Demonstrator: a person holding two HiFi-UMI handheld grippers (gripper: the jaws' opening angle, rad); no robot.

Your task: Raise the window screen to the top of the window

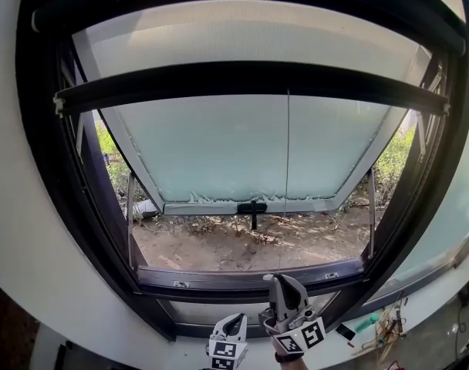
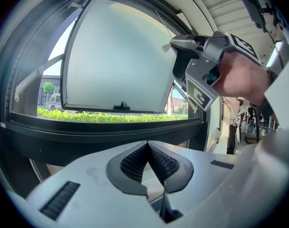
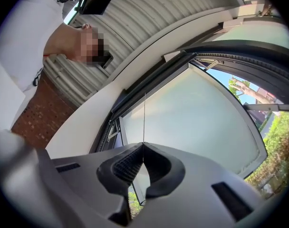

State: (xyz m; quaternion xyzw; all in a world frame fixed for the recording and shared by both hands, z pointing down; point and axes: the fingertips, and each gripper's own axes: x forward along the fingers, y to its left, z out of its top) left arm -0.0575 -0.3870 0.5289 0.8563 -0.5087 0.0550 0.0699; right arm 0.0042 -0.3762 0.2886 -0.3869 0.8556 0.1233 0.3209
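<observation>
Up high, the window screen [image 1: 242,41] ends at its dark bottom bar [image 1: 250,79], and a thin cord [image 1: 288,168] drops from there to the right gripper [image 1: 279,282]. Only the right gripper view shows those jaws pinched on the cord. Near left, the left gripper [image 1: 234,326] is closed and empty.

The window frame [image 1: 57,191] is black, its pane [image 1: 219,153] milky pale, the cord [image 1: 287,145] dark, the shrubs [image 1: 395,160] green.

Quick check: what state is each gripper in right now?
Left gripper: closed, nothing between its jaws.
Right gripper: closed on the thin pull cord that hangs from the screen bar.
</observation>
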